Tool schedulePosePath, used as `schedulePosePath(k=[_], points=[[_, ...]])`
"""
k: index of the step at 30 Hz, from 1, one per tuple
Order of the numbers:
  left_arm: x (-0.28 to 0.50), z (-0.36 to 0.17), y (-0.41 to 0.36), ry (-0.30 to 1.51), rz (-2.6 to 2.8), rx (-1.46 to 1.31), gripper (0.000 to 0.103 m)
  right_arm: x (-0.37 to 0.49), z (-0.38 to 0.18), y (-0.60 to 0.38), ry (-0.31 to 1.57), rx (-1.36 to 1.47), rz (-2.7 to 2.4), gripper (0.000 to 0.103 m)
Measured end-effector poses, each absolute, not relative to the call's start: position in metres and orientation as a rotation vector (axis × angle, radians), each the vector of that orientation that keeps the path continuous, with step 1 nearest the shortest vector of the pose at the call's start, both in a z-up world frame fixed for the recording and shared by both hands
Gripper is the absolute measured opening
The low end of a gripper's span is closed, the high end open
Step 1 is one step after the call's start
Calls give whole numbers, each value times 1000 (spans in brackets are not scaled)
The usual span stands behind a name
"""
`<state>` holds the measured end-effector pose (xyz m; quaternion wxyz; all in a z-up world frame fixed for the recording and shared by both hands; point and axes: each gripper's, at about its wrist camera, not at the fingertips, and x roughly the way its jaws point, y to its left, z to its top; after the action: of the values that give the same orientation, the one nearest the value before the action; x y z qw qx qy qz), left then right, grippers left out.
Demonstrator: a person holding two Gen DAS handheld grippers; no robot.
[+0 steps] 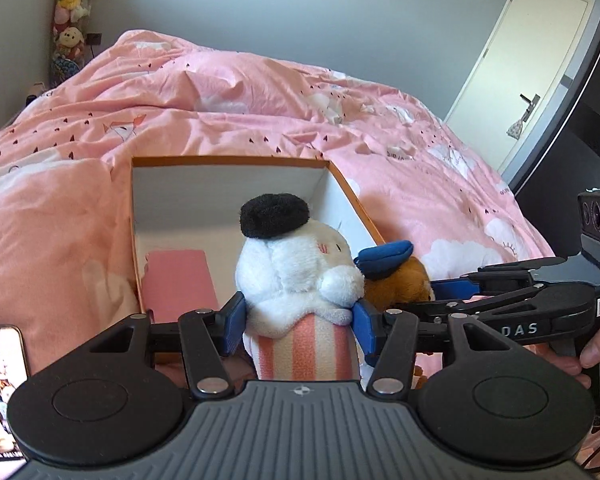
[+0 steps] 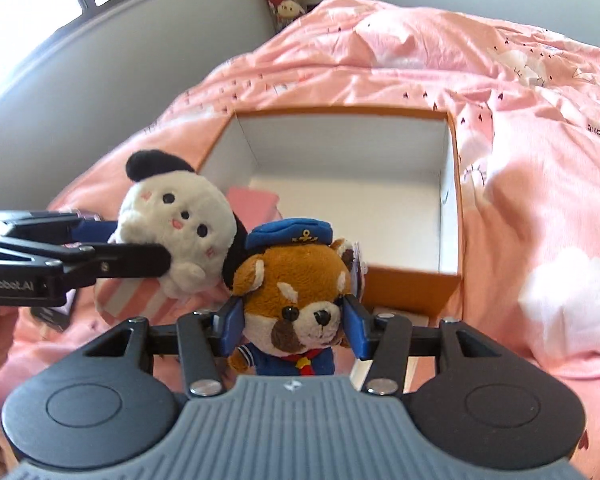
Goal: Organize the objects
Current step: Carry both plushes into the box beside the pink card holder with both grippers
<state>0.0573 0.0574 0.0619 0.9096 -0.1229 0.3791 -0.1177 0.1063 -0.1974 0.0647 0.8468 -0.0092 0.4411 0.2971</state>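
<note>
My left gripper (image 1: 298, 324) is shut on a white plush with a black beret (image 1: 296, 272), its blue pads pressing the body just above the pink-striped base. My right gripper (image 2: 294, 322) is shut on a brown red-panda plush in a blue sailor cap (image 2: 296, 288), squeezing its head at both cheeks. Both toys hang in the air side by side, in front of an open orange box with white inside (image 1: 236, 160) (image 2: 454, 184) on the bed. A pink flat item (image 1: 176, 284) (image 2: 256, 202) lies in the box. The white plush (image 2: 176, 220) and left gripper (image 2: 140, 256) show at left in the right wrist view.
A rumpled pink duvet (image 1: 260, 92) covers the bed around the box. A phone (image 1: 0, 384) is at the lower left. A column of plush toys (image 1: 70, 12) hangs in the far corner. A white door (image 1: 520, 68) and a dark cabinet (image 1: 588, 128) are at right.
</note>
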Motion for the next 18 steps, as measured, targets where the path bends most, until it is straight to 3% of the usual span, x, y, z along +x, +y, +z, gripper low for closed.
schedulePosePath(k=[10,18], points=[[124,64,80,744,-178,-372,62,181,100,-185,807,173,632,54],[161,2,57,862,-128,-380,62,242,36,-165,1016,165,570,54]])
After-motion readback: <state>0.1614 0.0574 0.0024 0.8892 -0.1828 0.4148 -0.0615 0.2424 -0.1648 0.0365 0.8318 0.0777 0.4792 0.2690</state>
